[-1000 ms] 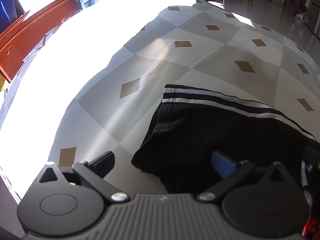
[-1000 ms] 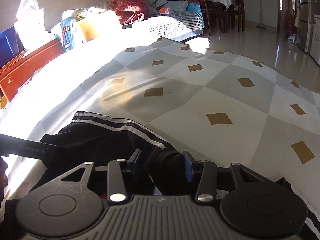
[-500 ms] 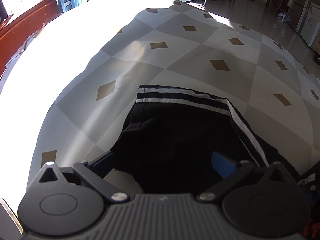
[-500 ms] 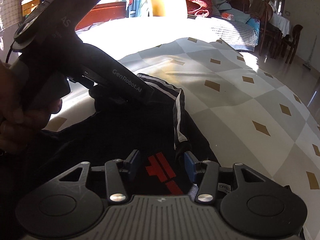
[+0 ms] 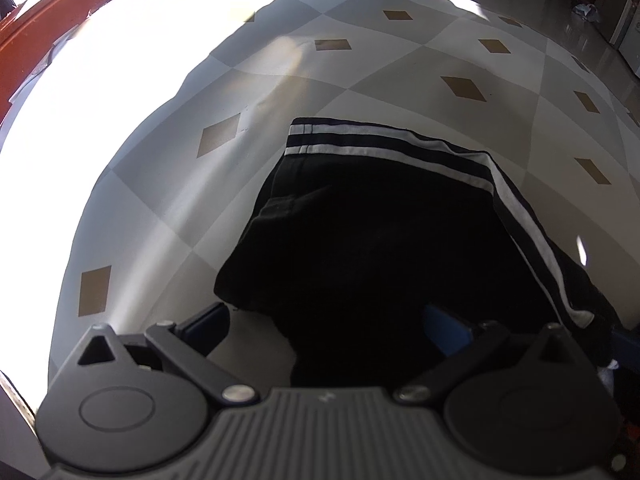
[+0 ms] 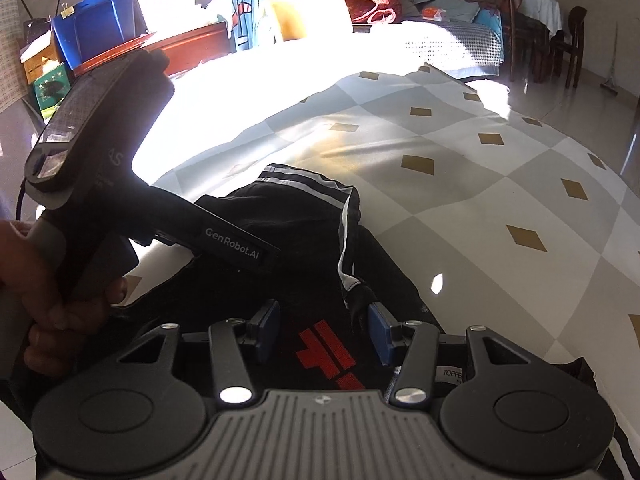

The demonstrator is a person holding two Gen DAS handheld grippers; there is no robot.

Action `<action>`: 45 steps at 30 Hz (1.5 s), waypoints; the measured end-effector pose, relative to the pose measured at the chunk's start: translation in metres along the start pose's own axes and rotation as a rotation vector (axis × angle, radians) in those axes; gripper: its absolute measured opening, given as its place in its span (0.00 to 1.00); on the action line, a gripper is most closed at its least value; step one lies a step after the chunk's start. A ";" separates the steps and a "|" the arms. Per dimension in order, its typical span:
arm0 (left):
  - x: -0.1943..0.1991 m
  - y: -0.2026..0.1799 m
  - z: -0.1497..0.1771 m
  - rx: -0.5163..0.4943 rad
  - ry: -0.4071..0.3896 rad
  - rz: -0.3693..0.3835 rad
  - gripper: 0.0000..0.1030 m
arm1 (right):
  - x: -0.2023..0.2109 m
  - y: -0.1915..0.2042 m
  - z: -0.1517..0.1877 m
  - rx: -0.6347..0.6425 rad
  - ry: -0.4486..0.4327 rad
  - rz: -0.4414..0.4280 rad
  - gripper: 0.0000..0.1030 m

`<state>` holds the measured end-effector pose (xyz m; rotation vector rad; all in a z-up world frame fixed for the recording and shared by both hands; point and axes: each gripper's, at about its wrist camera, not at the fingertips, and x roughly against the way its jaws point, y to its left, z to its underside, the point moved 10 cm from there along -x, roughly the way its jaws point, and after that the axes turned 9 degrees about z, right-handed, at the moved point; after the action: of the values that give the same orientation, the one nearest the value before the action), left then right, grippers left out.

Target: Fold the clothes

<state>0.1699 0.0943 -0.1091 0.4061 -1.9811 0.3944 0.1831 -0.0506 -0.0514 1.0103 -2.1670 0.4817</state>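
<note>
Left wrist view shows the black garment with 2 white side stripes (image 5: 380,232) lying on the grey-and-cream diamond-patterned cloth (image 5: 360,72), its striped edge running across the far side and turning down the right, so part of it already looks doubled over. The left gripper (image 5: 326,324) hangs low over the near edge, jaws spread wide, 1 blue pad off the fabric on the cloth and the other over the dark material, gripping nothing. From the right wrist view, the right gripper (image 6: 323,330) also stands parted, fairly narrow, over a red printed mark (image 6: 328,356) on the garment, with a striped hem bunched just ahead of its right finger. The person's hand (image 6: 52,300) holding the left tool sits at the left. My read: a fold is being set or smoothed, or the next grab lined up. Either way, corners should meet squarely, stripes aligned, and any pinch should catch just the layers meant.
</note>
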 end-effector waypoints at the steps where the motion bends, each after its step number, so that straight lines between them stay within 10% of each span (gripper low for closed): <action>1: 0.000 0.000 0.000 0.001 0.002 0.000 1.00 | 0.004 0.002 -0.002 0.016 -0.006 -0.011 0.47; 16: -0.002 0.002 0.002 0.010 0.013 0.002 1.00 | 0.002 -0.038 -0.011 -0.126 -0.045 0.098 0.50; 29: 0.003 -0.006 -0.002 -0.038 -0.016 -0.023 1.00 | -0.022 -0.082 -0.027 0.050 -0.129 0.651 0.25; 34: 0.004 -0.010 -0.002 -0.061 -0.022 -0.026 1.00 | 0.002 -0.120 -0.038 -0.241 -0.191 0.623 0.40; 45: 0.013 -0.017 -0.014 -0.112 -0.095 -0.029 1.00 | 0.019 -0.142 0.012 -0.374 -0.011 0.550 0.43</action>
<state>0.1832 0.0838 -0.0894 0.3876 -2.0767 0.2485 0.2794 -0.1566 -0.0405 0.2090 -2.4168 0.2928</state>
